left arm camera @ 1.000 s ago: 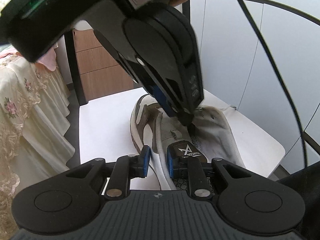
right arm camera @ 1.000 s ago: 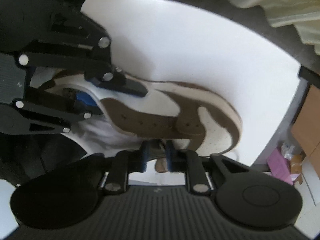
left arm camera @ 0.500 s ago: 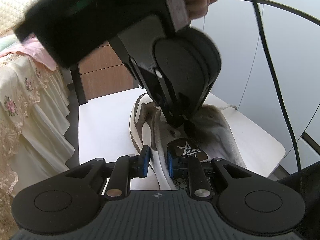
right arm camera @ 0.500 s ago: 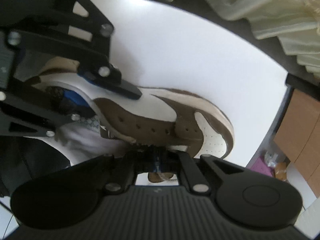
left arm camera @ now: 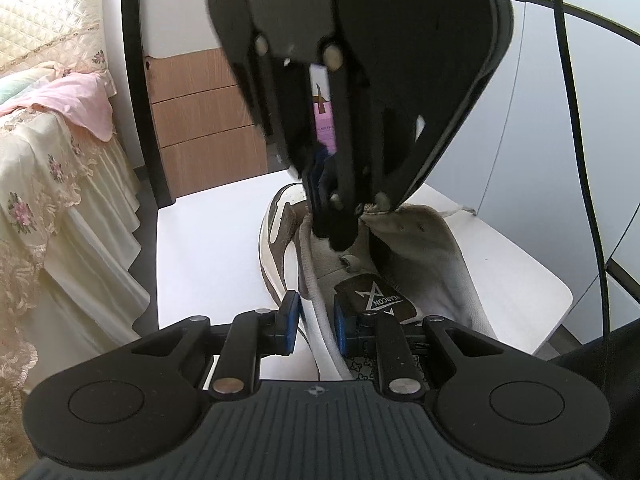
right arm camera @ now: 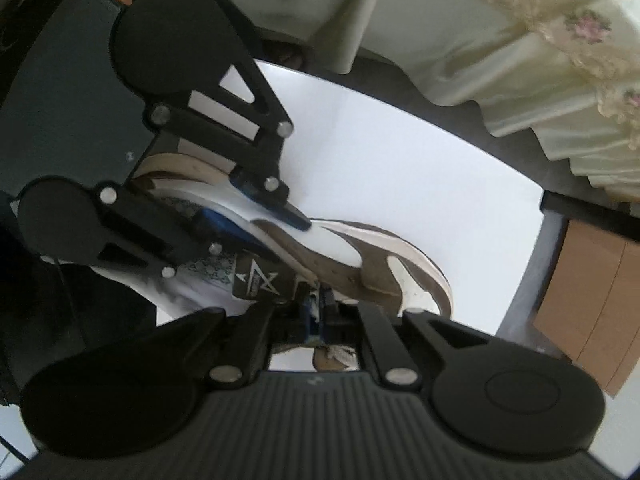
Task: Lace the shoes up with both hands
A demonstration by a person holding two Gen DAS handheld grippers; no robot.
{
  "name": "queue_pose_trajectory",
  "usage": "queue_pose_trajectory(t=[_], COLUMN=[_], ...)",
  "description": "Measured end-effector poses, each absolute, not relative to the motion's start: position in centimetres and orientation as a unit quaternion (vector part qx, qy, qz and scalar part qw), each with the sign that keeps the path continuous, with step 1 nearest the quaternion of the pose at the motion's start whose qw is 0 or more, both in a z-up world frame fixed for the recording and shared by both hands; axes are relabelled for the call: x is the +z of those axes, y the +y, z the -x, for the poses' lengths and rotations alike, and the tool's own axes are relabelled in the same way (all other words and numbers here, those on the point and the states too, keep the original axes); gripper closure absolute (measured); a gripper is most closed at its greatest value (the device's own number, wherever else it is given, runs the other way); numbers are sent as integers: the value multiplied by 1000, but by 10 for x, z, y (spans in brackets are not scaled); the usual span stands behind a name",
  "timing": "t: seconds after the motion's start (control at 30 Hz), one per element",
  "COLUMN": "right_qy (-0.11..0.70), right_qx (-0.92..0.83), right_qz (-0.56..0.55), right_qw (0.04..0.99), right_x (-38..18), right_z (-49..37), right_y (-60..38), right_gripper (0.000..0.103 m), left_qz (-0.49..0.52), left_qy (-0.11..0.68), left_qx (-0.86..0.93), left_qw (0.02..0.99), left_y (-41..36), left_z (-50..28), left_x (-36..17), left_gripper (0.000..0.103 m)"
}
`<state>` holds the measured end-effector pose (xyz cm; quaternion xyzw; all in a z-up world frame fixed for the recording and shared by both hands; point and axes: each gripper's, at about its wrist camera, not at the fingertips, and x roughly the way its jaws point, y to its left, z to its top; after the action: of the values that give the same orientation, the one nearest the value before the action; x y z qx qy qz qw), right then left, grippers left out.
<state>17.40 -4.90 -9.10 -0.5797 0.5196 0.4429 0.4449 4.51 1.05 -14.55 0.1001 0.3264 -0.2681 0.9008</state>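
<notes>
- The shoe (left arm camera: 276, 240) lay on the white worktop (left arm camera: 208, 248), its toe pointing away from the left gripper (left arm camera: 315, 316).
- The left gripper was closed to a narrow gap on the shoe's padded collar wall, one pad outside and one inside, just beside the tongue label (left arm camera: 374, 300). That hold looked like the anchor, and it should stay firm so the shoe cannot slide or tip.
- The right gripper (right arm camera: 317, 312) pointed steeply down over the middle of the shoe, its tips close to the pale eyelet flap (left arm camera: 416, 232).
- Its jaws had just been opening and stood a narrow gap apart. A thin pale sliver showed between the pads, but I could not tell whether it was a lace end or whether it was gripped.
- No lace could be seen threaded through the shoe's eyelets, so the lacing seemed at an early stage.
- To do it well: confirm the grip before pulling, draw along the eyelet's axis, and keep the flap from folding over the holes.
</notes>
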Motion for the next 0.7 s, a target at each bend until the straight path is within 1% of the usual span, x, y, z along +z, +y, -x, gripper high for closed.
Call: queue_pose_trajectory(t=[0.03, 0.07, 0.1, 0.17, 0.2, 0.27, 0.33, 0.37, 0.4, 0.43, 0.47, 0.5, 0.6, 0.7], right_qy=[530, 537, 537, 526, 526, 530, 531, 534, 538, 540, 539, 537, 531, 527], right_qx=[436, 433, 433, 426, 419, 407, 387, 377, 367, 356, 343, 331, 298, 254], right_qz=[571, 563, 559, 569, 570, 562, 565, 563, 559, 559, 564, 562, 515, 388], right_qw=[451, 456, 460, 467, 473, 486, 499, 506, 513, 520, 524, 535, 603, 712], right_x=[-91, -90, -90, -90, -94, -106, -118, -123, -127, -132, -137, -140, -136, -121], right_z=[-177, -178, -178, -176, -178, -184, -186, -186, -186, -185, -182, -180, -179, -183], right_y=[-50, -52, -54, -57, -57, -56, -55, -55, -56, -58, -60, -64, -78, -107], right_gripper=[73, 61, 57, 57, 59, 59, 68, 76, 83, 85, 94, 96, 99, 100], left_qz=[-101, -101, -98, -90, -88, -89, -93, -91, -88, -86, -81, -76, -71, -88], left_qy=[329, 330, 333, 337, 338, 338, 338, 340, 343, 346, 349, 352, 353, 344], left_qx=[-269, -271, -272, -270, -267, -262, -258, -256, -255, -254, -253, -253, -253, -248], left_qw=[900, 898, 898, 898, 898, 900, 900, 900, 900, 899, 899, 898, 898, 901], left_y=[8, 10, 8, -1, -8, -21, -23, -25, -27, -29, -29, -29, -29, -35], left_z=[-46, -45, -46, -47, -46, -46, -43, -44, -45, -47, -50, -55, -59, -59], left_x=[-146, -145, -146, -147, -146, -144, -141, -140, -140, -139, -140, -142, -144, -148], left_gripper=[82, 82, 82, 81, 81, 81, 81, 81, 81, 81, 81, 79, 79, 79])
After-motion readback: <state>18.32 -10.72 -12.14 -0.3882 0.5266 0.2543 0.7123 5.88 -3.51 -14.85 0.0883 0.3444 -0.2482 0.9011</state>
